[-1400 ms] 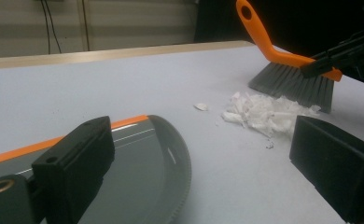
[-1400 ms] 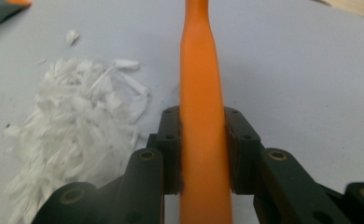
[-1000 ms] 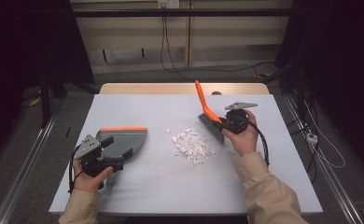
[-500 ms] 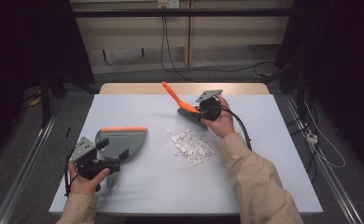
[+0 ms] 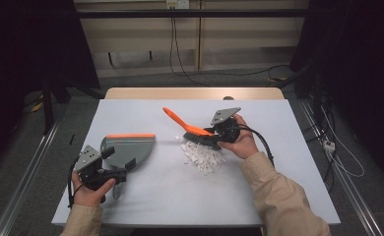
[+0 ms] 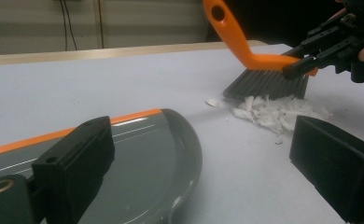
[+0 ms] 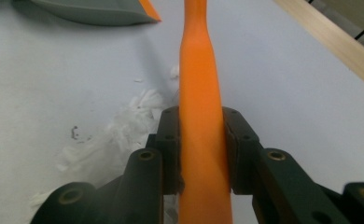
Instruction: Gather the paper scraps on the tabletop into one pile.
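A brush (image 5: 192, 131) with an orange handle and dark bristles rests its bristles at the far edge of a pile of white paper scraps (image 5: 203, 155) in the middle of the table. My right gripper (image 5: 208, 132) is shut on the orange handle (image 7: 199, 93), its pads pressing both sides. In the left gripper view the brush (image 6: 264, 83) stands just behind the scraps (image 6: 276, 112). A grey dustpan (image 5: 129, 148) with an orange lip lies at the left. My left gripper (image 5: 123, 165) stands open at the pan's near side, one jaw over the pan (image 6: 138, 154).
The white table top (image 5: 278, 177) is bounded by a wooden far edge (image 5: 190, 93). Cables trail from both grippers. Dark floor, rails and hanging cables surround the table. A few stray scraps (image 6: 213, 102) lie between pile and dustpan.
My right gripper has carried the brush left and toward me and tipped it down from upright, so the bristles now sit behind the scrap pile. The left hand has stayed put.
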`<action>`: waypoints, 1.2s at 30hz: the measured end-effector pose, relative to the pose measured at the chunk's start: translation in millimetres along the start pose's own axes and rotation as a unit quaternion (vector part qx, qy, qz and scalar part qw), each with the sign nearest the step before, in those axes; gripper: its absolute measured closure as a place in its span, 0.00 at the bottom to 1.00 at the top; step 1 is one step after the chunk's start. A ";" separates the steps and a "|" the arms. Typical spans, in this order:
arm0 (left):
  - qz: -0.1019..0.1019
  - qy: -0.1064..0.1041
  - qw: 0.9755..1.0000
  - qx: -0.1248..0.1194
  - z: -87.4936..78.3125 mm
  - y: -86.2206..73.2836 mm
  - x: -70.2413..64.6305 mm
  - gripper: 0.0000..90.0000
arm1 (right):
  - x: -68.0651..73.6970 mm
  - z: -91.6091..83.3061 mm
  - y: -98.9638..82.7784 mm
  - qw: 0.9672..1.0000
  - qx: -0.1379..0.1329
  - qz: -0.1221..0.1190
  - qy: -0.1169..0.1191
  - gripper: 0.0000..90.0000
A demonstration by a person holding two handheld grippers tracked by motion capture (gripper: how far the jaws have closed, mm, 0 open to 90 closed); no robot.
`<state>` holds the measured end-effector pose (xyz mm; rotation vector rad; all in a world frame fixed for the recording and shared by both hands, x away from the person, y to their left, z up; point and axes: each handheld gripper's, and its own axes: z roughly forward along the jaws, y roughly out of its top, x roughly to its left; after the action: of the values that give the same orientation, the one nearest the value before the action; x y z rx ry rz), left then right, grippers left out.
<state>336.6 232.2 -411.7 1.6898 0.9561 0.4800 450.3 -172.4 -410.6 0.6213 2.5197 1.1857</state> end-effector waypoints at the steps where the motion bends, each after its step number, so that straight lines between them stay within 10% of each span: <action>1: 0.001 0.000 1.000 0.000 -0.1 0.2 -0.3 0.07 | 0.0 -2.2 1.6 1.000 -0.009 -0.001 -0.004 0.80; 10: 0.000 0.002 1.000 0.003 0.7 -1.1 0.4 0.07 | -16.8 18.8 13.8 0.999 -0.028 0.005 -0.023 0.80; 19: -0.004 0.007 1.000 -0.002 -1.5 -0.8 3.1 0.07 | -12.5 43.0 21.8 0.999 0.002 -0.032 0.011 0.80; 25: -0.003 0.005 1.000 -0.001 -2.7 -0.4 4.2 0.07 | -6.2 23.2 16.2 0.997 0.018 -0.052 0.053 0.80; 36: 0.001 -0.012 1.000 0.011 4.2 -1.1 3.0 0.07 | -0.8 -26.2 7.4 1.000 -0.003 -0.019 -0.006 0.80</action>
<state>341.0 232.1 -414.6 1.7129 0.9470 0.4509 441.6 -185.8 -388.5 0.5752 2.5061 1.1739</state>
